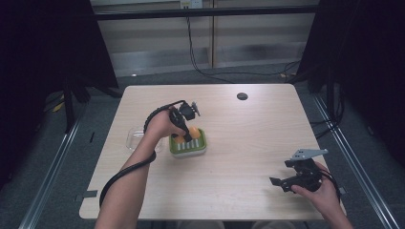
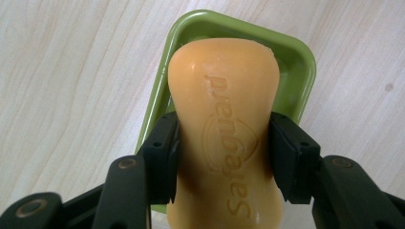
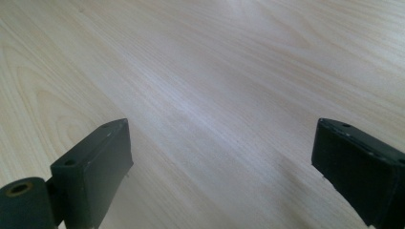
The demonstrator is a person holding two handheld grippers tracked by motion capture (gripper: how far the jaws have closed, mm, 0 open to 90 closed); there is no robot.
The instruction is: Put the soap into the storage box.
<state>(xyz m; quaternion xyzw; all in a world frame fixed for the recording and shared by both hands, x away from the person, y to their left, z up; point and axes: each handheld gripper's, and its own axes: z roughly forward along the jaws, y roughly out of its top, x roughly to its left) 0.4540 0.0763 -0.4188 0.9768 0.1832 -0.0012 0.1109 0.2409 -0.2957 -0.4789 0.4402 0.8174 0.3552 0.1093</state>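
The left gripper (image 2: 224,157) is clamped on an orange soap (image 2: 224,129), its pads pressing the bar's narrow waist from both sides. In the high view the soap (image 1: 193,132) hangs directly over the green dish (image 1: 203,148), and whether its lower end touches the dish's ribbed floor cannot be told. A clear tray (image 1: 133,139) lies just left of the dish, partly under the left hand. The right gripper (image 1: 293,179) rests well to the right of the dish, near the table's (image 1: 239,191) front edge, jaws spread wide with nothing between them.

The main risk looks to be the grip itself: soap is slick, and squeezing a curved waist could make the bar squirt out or twist between the pads. If it is let go while tilted or off-centre over the dish, it may land on the rim, tip the dish or slide onto the table. Nothing steadies the dish, so a sideways nudge from the bar could push it toward the tray
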